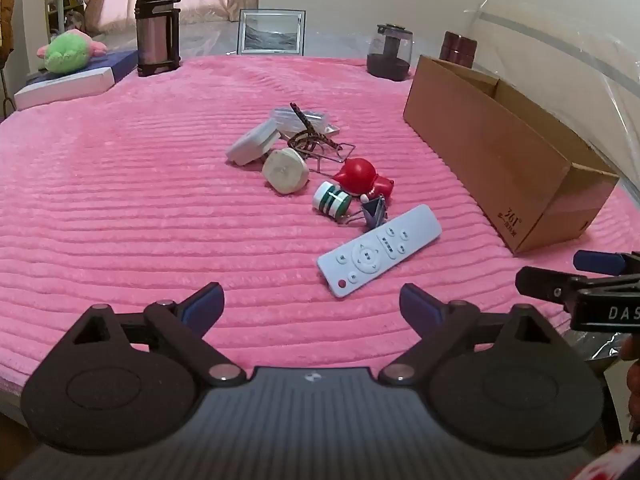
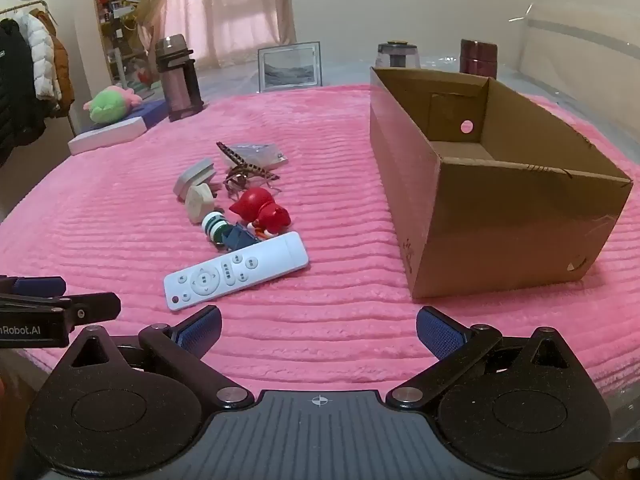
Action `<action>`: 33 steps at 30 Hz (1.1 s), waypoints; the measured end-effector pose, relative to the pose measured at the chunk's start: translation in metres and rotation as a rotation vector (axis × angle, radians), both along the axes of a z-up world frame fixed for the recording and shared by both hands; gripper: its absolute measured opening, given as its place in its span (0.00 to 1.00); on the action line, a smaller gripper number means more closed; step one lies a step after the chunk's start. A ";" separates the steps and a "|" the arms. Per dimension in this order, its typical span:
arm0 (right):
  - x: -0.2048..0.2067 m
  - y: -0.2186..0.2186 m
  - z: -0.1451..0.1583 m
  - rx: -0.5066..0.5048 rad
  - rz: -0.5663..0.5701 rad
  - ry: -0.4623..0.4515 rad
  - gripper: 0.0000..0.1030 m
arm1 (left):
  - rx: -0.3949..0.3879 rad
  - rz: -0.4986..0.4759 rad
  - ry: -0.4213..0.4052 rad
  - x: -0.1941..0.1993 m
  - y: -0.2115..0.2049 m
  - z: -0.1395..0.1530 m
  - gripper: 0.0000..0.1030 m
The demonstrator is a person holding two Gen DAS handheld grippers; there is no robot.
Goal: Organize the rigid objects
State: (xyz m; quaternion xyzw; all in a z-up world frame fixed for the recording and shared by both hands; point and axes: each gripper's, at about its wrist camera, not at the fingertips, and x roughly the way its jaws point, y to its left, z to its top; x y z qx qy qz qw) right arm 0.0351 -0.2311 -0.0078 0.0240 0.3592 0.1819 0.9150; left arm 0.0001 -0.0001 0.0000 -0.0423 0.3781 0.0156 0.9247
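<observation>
Two hand-held grippers, left and right, hover wide and empty before the remote at centre frame; best gripped across its narrow width, then lifted into the box at right.

**Open gripper above a pink blanket scattered with small objects**

Seen from the left gripper, its two blue-padded fingers spread wide with nothing between them, angled down over a ribbed pink blanket. Just ahead lies a white remote control. Beyond it sits a cluster: a green-and-white striped spool, a red toy figure, a cream rounded case, a grey box and a clear plastic case. An open cardboard box stands to the right. The right gripper enters at the right edge.
</observation>
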 end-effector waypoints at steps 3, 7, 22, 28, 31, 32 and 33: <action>0.000 0.001 0.000 0.005 0.001 -0.007 0.98 | -0.019 0.000 -0.015 -0.001 0.001 0.000 0.88; -0.001 0.001 -0.001 -0.002 0.002 -0.008 0.98 | -0.038 -0.009 -0.003 0.001 0.004 0.002 0.87; 0.000 0.003 -0.001 -0.003 0.000 -0.010 0.98 | -0.015 -0.013 -0.004 -0.001 0.002 -0.001 0.87; -0.001 0.002 -0.001 -0.006 -0.001 -0.011 0.98 | -0.017 -0.013 -0.004 -0.001 0.001 -0.002 0.87; 0.000 0.002 -0.001 -0.006 0.000 -0.011 0.98 | -0.018 -0.014 -0.004 -0.001 0.001 -0.002 0.87; -0.001 0.002 -0.001 -0.006 0.000 -0.011 0.98 | -0.018 -0.015 -0.005 -0.001 0.001 -0.002 0.87; -0.001 0.002 -0.001 -0.007 -0.001 -0.011 0.98 | -0.017 -0.015 -0.004 0.000 0.001 -0.002 0.87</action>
